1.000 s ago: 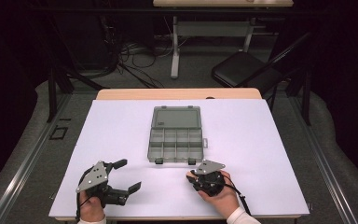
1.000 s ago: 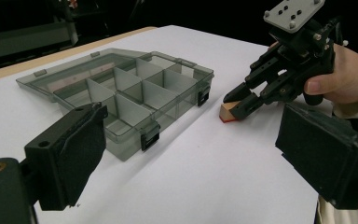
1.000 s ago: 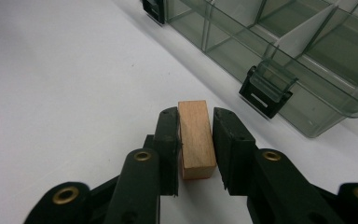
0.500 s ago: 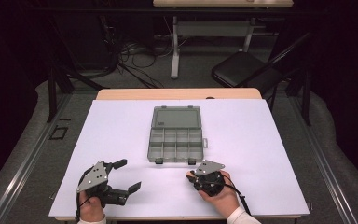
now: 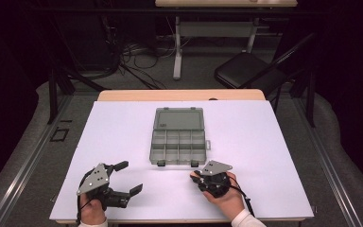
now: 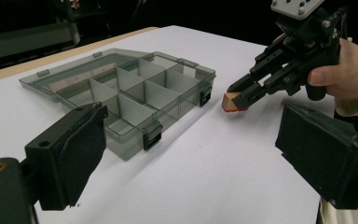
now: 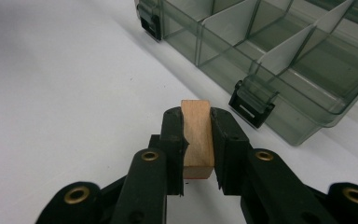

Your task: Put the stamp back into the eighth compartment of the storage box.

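A grey see-through organizer box (image 5: 178, 137) lies open at the middle of the white table (image 5: 269, 142), lid flat at the back, its several compartments empty. My right gripper (image 5: 196, 175) rests just off the box's front right corner, shut on a small wooden block (image 7: 196, 135) with a red underside. In the left gripper view the block (image 6: 232, 101) sits at table level in the right gripper (image 6: 242, 93), next to the box (image 6: 135, 93) and its latches. My left gripper (image 5: 130, 178) is open near the front left edge, with nothing between its jaws.
A black chair (image 5: 246, 71) stands on the floor beyond the table's far right corner, with a desk frame and cables behind. A bare wooden strip (image 5: 179, 95) runs along the far edge. White surface extends left and right of the box.
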The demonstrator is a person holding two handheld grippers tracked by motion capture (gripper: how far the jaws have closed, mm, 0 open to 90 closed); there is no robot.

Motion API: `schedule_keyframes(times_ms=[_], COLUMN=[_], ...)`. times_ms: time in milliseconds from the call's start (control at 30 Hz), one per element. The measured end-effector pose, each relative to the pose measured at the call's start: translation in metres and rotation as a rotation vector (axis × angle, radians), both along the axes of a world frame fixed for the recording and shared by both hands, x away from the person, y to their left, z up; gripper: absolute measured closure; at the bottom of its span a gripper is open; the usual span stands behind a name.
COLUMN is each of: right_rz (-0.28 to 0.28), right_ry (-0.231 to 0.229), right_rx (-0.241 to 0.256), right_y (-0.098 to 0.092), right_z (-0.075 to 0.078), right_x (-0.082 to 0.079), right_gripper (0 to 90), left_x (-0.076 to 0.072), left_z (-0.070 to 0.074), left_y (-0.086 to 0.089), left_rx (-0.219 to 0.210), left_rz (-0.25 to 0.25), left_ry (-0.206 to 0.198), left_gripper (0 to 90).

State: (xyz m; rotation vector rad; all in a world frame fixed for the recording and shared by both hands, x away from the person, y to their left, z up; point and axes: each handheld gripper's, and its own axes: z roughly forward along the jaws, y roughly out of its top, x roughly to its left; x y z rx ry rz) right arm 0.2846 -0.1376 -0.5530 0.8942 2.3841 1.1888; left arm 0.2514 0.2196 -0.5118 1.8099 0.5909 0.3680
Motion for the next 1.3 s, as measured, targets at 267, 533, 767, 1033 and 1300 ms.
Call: schedule_keyframes(times_ms=[267,533,767,1033,1300], right_rz=[-0.033,-0.055,-0.068,-0.102,-0.119], right_ry=[-0.008,-0.02,-0.033,-0.046,-0.052], right_rx=[0.061,0.074,0.086,0.117,0.113], right_y=[-0.012,-0.02,-0.025,-0.034,-0.034], right_z=[0.01,0.014,0.021,0.041,0.052], right_x=[0.002,0.003,0.005,0.014,0.025], right_gripper=[76.2,76.2,76.2,76.2,76.2], left_x=[0.0,0.0,0.001,0.001,0.001], left_z=[0.0,0.0,-0.002,-0.001,-0.001], left_y=[0.001,0.0,-0.001,-0.001,-0.001], left_rx=[0.004,-0.001,-0.002,-0.002,0.0], left_rz=[0.001,0.003,0.009,0.014,0.005], left_ry=[0.001,0.0,0.01,0.01,0.009], left_gripper=[8.4,8.7,8.7,8.8,8.8])
